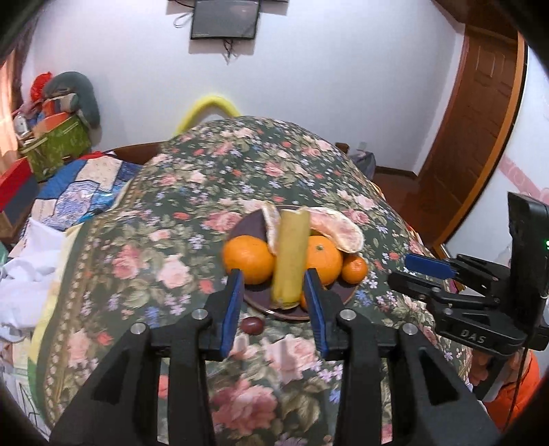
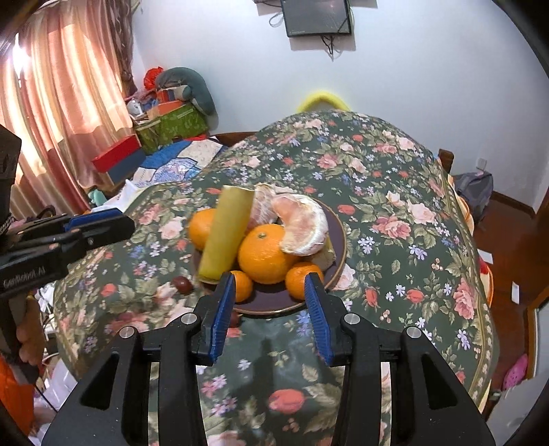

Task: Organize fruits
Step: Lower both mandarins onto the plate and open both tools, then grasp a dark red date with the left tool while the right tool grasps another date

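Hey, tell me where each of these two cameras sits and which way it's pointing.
Left wrist: rides on the left tongs, looking forward over the floral cloth at the fruit plate, straight behind the yellow-green stalk; its open blue fingers show, plus the right tongs at right.
Right wrist: rides on the right tongs, facing the same plate from its right; its open fingers show, left tongs at left.
Shared: plate, oranges, stalk, wall screen.
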Available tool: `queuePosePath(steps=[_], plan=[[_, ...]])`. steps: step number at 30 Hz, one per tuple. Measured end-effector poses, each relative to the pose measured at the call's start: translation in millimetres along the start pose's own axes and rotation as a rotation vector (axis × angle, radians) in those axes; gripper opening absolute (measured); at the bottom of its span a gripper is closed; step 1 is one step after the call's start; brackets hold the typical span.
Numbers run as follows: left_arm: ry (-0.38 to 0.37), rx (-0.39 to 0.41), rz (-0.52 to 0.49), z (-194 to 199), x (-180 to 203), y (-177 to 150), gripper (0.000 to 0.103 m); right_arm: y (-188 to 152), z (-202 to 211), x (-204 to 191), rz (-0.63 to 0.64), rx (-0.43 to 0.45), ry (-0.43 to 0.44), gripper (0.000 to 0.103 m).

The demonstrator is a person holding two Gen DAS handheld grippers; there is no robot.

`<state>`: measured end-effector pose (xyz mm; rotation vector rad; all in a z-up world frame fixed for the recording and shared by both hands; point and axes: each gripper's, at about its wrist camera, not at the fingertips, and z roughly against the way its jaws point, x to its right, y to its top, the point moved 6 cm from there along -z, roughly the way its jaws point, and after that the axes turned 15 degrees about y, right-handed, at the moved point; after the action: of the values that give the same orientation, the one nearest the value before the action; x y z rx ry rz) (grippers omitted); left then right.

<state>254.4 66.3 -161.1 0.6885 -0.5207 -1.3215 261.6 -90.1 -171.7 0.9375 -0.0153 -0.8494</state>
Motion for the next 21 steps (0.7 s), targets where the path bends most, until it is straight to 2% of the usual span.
queuePosePath(steps=[5,13,19,21], plan=[[0.023,-0.022,0.015,2,-18,-11,0.038,-7,-1,-13,0.013,-0.007,0.002,0.047],[0.029,-0.08,0.001,-11,-30,-38,0.038,-26,-31,-22,0.019,-0.085,0.001,0.047],[-0.001,-0.122,-0.005,-28,-28,-52,0.038,-39,-52,-20,0.013,-0.152,-0.004,0.047],[0.0,-0.129,-0.012,-33,-26,-56,0.043,-41,-57,-19,0.008,-0.162,0.0,0.047]])
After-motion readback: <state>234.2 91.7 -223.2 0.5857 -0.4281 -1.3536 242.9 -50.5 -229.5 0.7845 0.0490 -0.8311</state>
